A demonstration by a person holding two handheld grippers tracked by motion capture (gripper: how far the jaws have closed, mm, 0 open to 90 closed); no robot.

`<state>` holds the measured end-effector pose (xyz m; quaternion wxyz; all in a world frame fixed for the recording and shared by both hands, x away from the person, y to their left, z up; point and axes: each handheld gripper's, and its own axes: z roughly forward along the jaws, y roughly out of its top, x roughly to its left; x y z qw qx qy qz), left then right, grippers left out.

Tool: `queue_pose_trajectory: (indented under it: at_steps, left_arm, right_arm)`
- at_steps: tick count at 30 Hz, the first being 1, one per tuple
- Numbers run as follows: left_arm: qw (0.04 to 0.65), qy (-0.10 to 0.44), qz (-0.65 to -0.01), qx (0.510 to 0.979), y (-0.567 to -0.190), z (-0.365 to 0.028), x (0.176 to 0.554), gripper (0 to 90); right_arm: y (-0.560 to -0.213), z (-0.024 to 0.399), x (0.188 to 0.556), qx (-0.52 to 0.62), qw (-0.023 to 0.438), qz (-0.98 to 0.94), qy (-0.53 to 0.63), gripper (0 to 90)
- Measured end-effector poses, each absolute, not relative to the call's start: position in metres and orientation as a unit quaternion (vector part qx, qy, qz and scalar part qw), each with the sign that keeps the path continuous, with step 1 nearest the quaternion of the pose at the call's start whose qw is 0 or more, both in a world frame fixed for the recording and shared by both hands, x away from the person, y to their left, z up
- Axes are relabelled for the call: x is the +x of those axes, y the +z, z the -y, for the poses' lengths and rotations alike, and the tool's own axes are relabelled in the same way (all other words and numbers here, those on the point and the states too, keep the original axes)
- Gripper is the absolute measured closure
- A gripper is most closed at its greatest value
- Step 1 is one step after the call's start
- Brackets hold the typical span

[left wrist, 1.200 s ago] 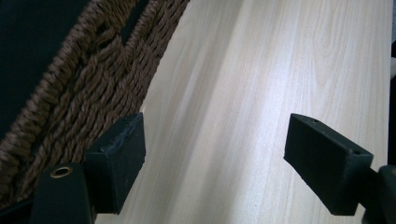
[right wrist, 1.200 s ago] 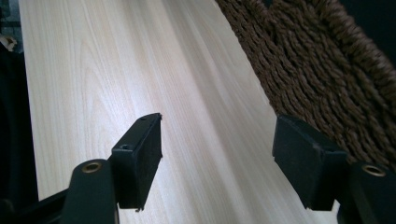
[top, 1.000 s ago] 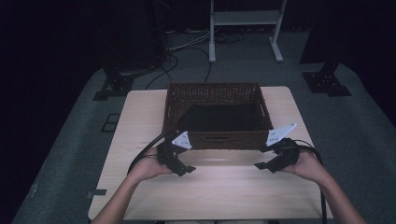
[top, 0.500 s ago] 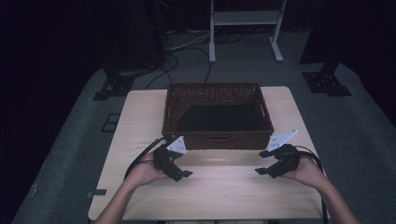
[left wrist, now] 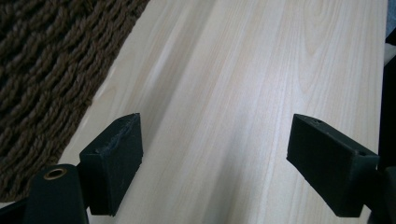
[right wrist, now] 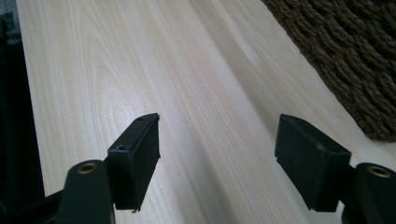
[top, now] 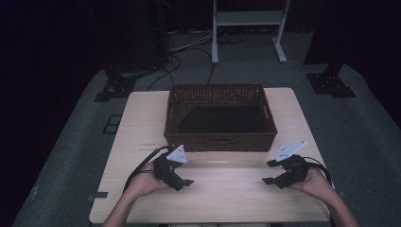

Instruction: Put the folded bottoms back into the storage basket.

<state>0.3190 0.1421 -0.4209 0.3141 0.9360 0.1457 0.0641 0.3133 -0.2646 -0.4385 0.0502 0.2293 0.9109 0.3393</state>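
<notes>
One pale wooden table lies under me, the largest thing here, its grain running lengthwise. On its far half stands one brown wicker basket, rectangular, with one dark folded cloth lying flat on its floor. That basket is the thing nearest my jaws: its near wall sits just beyond both of my tools, between them across the table's width, and I touch it with neither.

I hold two grippers, one in each hand. My left gripper rests low over the near half of the table, left of the middle, its jaws pointing inward toward the centre; its one grey three-cornered plate sits on top and its cable trails off toward the table's left edge. My right gripper mirrors it on the right side, jaws also pointing inward, with its own grey plate tilted up. The two are well apart, with bare wood between them.

In the left gripper view my two black pads stand wide apart, released, bare wood between them, the basket's weave at the upper left. In the right gripper view my pads stand likewise spread, grasping nothing, and have just been opening further; the weave shows at the upper right.

My two forearms come in from the near edge, wrists bent slightly inward.
</notes>
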Motion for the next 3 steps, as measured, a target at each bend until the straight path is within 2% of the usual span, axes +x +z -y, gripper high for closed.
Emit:
queue_pose_trajectory:
  at_steps: [3]
  left_arm:
    - [0.319,0.058,-0.148,0.934,-0.4249,-0.1427,0.3173,17.2]
  right_arm:
    - [-0.4402,0.2668,0.3106,0.232,0.052,-0.909,0.342,28.7]
